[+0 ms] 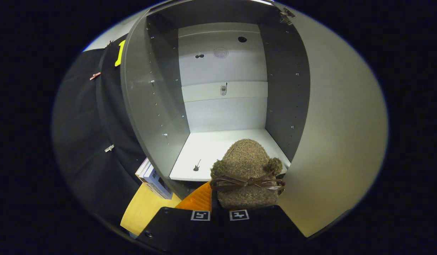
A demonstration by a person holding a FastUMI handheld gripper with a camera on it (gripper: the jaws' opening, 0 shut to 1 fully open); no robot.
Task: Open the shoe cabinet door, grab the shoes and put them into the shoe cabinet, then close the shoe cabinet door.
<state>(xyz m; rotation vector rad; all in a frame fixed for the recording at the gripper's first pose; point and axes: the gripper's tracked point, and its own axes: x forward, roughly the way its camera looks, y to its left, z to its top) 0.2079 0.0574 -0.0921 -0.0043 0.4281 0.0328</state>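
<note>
The hand-held gripper (pixel 220 212), clamped on 1 shoe (pixel 247 175), carries it toward the open cabinet (pixel 151 106); next, set it on the bottom shelf (pixel 204 148).

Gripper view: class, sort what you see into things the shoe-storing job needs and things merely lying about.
Belongs to the job:
- brown fuzzy slipper with ribbon bow, held in the gripper
- grey shoe cabinet, white shelf inside
- its open grey door

Just lying about:
- stacked books beside the cabinet
- orange ridged item
</note>
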